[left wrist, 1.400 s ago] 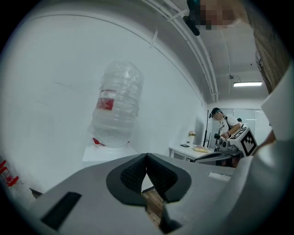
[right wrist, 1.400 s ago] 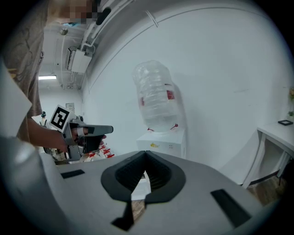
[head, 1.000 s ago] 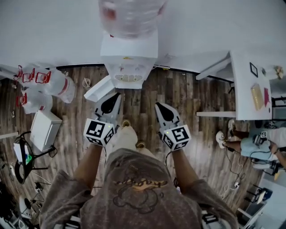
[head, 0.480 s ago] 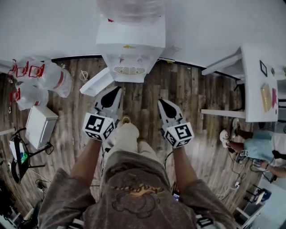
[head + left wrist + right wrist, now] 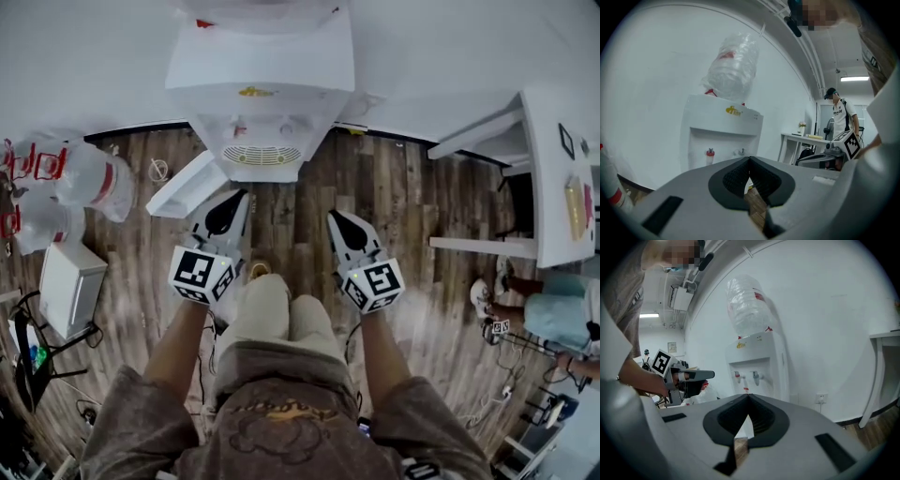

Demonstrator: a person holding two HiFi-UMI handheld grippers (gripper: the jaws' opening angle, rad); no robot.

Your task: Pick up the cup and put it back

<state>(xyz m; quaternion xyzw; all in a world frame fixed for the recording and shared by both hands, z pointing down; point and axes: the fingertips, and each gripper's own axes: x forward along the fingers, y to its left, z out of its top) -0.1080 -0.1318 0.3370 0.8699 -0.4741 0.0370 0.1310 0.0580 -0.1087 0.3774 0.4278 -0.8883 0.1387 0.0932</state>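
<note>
Largest ahead is the water dispenser (image 5: 262,103) against the wall, its bottle cut off in the head view. My left claw (image 5: 238,195) and right claw (image 5: 334,218) are pressed together, empty. I see no sure cup, and the small ring (image 5: 259,270) on the floor may be it. It is likely light and crushable, so I would pinch the wall gently.

Left gripper (image 5: 232,201) points 1 o'clock, right gripper (image 5: 336,219) 11 o'clock. Both jaws closed, empty. Left forearm (image 5: 178,339), right forearm (image 5: 380,352) stretched forward.
</note>
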